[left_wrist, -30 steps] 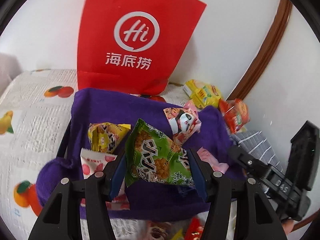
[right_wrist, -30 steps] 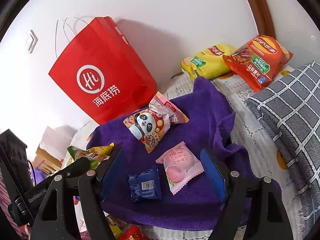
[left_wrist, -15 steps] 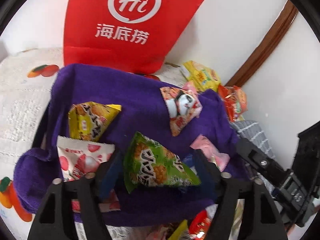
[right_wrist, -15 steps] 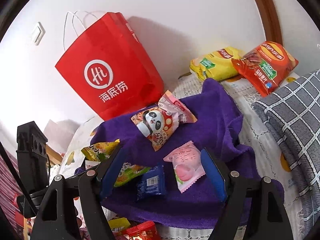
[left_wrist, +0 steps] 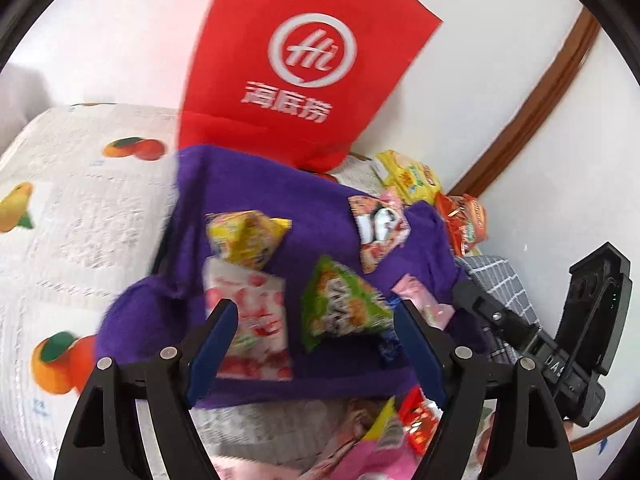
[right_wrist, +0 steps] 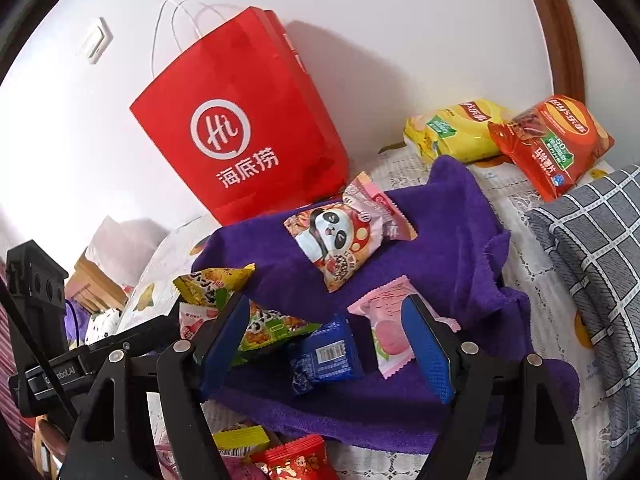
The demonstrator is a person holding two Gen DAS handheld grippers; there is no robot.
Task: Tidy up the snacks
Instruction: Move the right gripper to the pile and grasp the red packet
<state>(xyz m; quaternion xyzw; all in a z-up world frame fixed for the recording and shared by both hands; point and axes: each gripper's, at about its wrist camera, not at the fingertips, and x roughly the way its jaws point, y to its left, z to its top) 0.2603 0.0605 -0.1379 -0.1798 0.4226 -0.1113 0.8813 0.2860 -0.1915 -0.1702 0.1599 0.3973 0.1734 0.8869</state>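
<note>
Green snack packet (left_wrist: 340, 304): released from my left gripper (left_wrist: 316, 320) since a second ago; now flat on purple towel (left_wrist: 320, 216), long axis toward the red paper bag (left_wrist: 308, 60). Both my jaws open, empty. Fruit-print bedspread (left_wrist: 80, 216), white wall. Right gripper (right_wrist: 324, 332) over blue packet (right_wrist: 326, 356).

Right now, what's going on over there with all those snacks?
A person with two handheld grippers is sorting snack packets on a purple towel. Both the left gripper and right gripper are open and hold nothing. The green packet lies on the towel between the left fingers; the blue packet and pink peach packet lie between the right ones. A red paper bag stands behind.
</note>
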